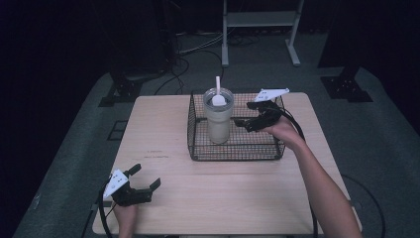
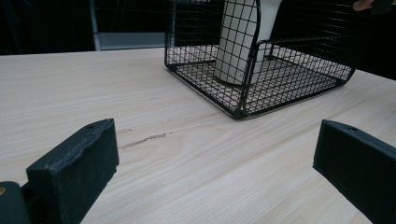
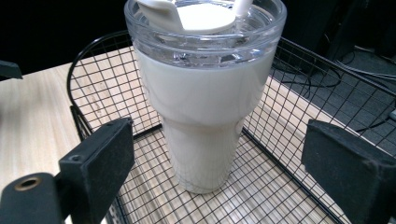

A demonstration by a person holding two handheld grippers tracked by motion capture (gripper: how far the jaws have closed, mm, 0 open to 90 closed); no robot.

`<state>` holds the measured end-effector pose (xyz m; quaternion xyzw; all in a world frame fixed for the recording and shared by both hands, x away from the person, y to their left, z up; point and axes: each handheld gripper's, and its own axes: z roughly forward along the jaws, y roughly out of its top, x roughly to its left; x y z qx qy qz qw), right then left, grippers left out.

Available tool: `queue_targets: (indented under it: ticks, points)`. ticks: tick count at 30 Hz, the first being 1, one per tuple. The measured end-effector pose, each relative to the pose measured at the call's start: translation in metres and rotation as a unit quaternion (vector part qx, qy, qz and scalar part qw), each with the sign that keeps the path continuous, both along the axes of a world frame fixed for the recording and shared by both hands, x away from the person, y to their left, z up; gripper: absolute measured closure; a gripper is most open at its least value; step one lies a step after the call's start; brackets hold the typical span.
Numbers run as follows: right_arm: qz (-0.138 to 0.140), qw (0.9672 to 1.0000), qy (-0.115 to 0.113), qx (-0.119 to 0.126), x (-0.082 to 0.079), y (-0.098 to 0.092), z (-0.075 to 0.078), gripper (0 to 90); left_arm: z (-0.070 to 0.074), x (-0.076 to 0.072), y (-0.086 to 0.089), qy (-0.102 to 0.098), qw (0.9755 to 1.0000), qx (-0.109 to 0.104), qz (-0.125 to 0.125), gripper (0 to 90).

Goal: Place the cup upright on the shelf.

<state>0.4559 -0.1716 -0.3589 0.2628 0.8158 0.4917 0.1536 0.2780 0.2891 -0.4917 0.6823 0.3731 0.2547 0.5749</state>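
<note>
Reaching toward tumbler [image 1: 218, 119] upright in basket [image 1: 237, 153], frame centre; right gripper [image 1: 246, 124] jaws apart, just beside it. Left gripper [image 1: 147, 178] idle lower left, jaws apart. Risk: high grip tipping tumbler, wire snagging jaw.

Room was dark; light fell mostly on the surface [image 1: 168, 144] from above. High view was dim & a bit grainy. Gripper views were brighter, w/ near jaws blurry.
</note>
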Motion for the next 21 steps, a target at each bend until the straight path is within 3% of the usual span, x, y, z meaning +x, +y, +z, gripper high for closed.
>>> queue_targets:
  ticks: [11, 21]
  points:
    - [0.005, 1.0000, -0.007, 0.004, -0.015, -0.009, 0.009, 8.9, 0.000, 0.000, -0.001, 0.000, 1.0000, 0.002, 0.000, 0.0]
    - [-0.004, 0.9999, -0.001, 0.013, -0.025, -0.020, 0.000, 8.9, 0.000, 0.000, -0.001, 0.000, 1.0000, 0.005, 0.000, 0.0]
